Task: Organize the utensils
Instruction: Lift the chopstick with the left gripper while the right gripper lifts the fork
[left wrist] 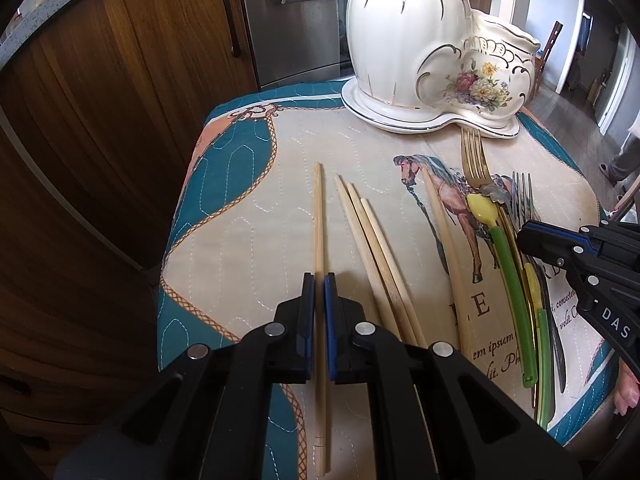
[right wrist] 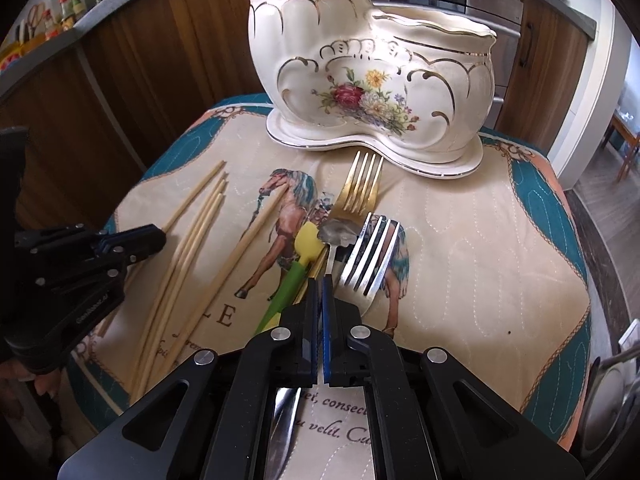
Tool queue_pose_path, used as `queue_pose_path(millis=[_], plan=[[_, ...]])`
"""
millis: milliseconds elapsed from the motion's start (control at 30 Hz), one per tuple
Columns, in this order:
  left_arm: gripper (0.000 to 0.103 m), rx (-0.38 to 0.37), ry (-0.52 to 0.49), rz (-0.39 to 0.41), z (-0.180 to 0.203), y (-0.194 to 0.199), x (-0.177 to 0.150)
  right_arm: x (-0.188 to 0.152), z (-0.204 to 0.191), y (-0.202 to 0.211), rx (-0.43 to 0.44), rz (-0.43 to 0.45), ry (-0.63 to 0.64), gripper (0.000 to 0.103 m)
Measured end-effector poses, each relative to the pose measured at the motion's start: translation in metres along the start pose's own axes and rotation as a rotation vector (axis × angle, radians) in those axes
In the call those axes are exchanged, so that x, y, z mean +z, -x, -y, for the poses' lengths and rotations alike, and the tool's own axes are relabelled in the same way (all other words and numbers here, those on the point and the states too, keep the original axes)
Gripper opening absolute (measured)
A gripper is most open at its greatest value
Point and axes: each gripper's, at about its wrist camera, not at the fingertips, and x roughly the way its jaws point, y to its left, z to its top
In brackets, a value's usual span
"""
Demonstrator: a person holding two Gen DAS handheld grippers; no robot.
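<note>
My left gripper (left wrist: 319, 280) is shut on a wooden chopstick (left wrist: 318, 216) that lies on the quilted mat (left wrist: 248, 208). Three more chopsticks (left wrist: 376, 248) lie just right of it, and another (left wrist: 442, 232) lies further right. My right gripper (right wrist: 322, 282) is shut over the utensil pile; what it holds between the pads is hidden. The pile holds a silver fork (right wrist: 370, 256), a gold fork (right wrist: 360, 184), a small silver spoon (right wrist: 338, 232) and green and yellow plastic utensils (right wrist: 298, 260). A white floral ceramic holder (right wrist: 372, 76) with two compartments stands at the back of the mat.
Wooden cabinets (left wrist: 120, 80) and a steel appliance (left wrist: 296, 20) stand behind the mat. The right side of the mat (right wrist: 500, 260) carries nothing. My left gripper shows in the right wrist view (right wrist: 132, 240); my right gripper shows in the left wrist view (left wrist: 532, 236).
</note>
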Motion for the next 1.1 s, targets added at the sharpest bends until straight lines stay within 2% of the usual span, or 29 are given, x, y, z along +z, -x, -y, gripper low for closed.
queue_pose_path(millis=[200, 333, 467, 500, 767, 867, 1100], plan=[[0.005, 0.0, -0.006, 0.0, 0.0, -0.001, 0.001, 0.0, -0.006, -0.002, -0.036, -0.007, 0.03, 0.004], [0.005, -0.011, 0.001, -0.001, -0.002, -0.002, 0.003, 0.001, -0.005, -0.005, -0.028, -0.011, 0.034, 0.004], [0.005, -0.003, -0.017, 0.008, 0.001, -0.001, 0.003, -0.004, -0.004, -0.003, -0.017, 0.029, 0.03, 0.003], [0.005, -0.004, -0.014, 0.013, 0.001, -0.001, 0.002, -0.005, -0.003, -0.002, -0.011, 0.034, 0.026, 0.0], [0.005, -0.026, 0.001, 0.049, 0.0, 0.006, 0.003, -0.006, 0.014, 0.024, 0.06, 0.103, -0.041, 0.0], [0.005, -0.032, 0.001, 0.07, 0.0, 0.013, 0.005, -0.008, 0.019, 0.035, 0.059, 0.131, -0.045, 0.0], [0.005, -0.046, -0.003, 0.073, 0.003, 0.019, 0.006, -0.008, 0.022, 0.023, 0.076, 0.056, -0.059, 0.002]])
